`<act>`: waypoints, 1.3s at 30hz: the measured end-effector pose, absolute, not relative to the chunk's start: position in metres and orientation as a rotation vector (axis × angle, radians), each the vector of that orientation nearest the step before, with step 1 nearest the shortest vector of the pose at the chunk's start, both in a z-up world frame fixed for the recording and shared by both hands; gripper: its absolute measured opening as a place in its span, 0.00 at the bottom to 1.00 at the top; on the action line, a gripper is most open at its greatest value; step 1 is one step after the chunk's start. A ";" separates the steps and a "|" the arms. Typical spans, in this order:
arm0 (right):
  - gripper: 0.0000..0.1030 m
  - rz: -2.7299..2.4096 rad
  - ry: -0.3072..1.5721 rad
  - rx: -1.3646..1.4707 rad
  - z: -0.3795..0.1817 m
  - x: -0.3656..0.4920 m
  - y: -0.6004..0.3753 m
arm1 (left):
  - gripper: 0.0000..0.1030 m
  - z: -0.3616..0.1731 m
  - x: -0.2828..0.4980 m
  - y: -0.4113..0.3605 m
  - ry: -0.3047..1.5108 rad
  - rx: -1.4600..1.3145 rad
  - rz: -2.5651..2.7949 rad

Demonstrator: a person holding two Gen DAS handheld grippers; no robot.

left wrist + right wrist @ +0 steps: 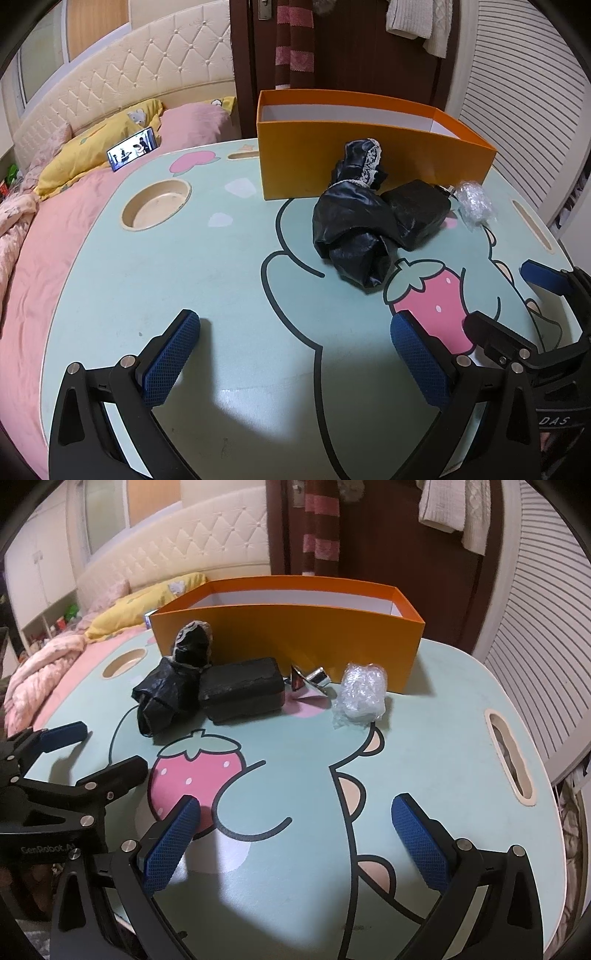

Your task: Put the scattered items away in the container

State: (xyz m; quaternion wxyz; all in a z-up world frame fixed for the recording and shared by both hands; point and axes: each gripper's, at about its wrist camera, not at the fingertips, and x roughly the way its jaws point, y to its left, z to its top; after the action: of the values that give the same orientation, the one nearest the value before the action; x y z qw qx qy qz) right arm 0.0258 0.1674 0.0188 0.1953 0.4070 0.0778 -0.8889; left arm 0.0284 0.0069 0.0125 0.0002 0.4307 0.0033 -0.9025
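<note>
Both grippers (295, 354) (295, 834) low, jaws wide.

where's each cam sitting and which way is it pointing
Left wrist: on the left gripper, low over the table's near left, facing the orange box; own open fingers show, plus the right gripper at right.
Right wrist: on the right gripper, near right, facing the same box; own open fingers, left gripper at left.
Shared: box, black cloth, black block, bubble wrap.
</note>
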 end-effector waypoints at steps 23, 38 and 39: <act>0.99 -2.456 0.137 1.114 0.021 0.024 0.174 | 0.95 0.047 -0.010 -0.001 0.100 1.277 -3.041; 0.66 -2.481 0.030 1.116 0.027 0.013 0.191 | 0.33 0.052 0.024 -0.029 0.227 1.281 -3.074; 0.65 -2.487 0.023 1.116 0.029 0.011 0.192 | 0.33 0.054 0.030 -0.032 0.225 1.264 -3.072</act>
State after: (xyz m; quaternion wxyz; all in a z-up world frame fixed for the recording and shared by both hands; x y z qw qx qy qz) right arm 0.0106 0.1921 0.0288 0.2065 0.4006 0.0083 -0.8926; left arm 0.0303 -0.0315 0.0541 -0.0939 0.3779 0.0674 -0.9186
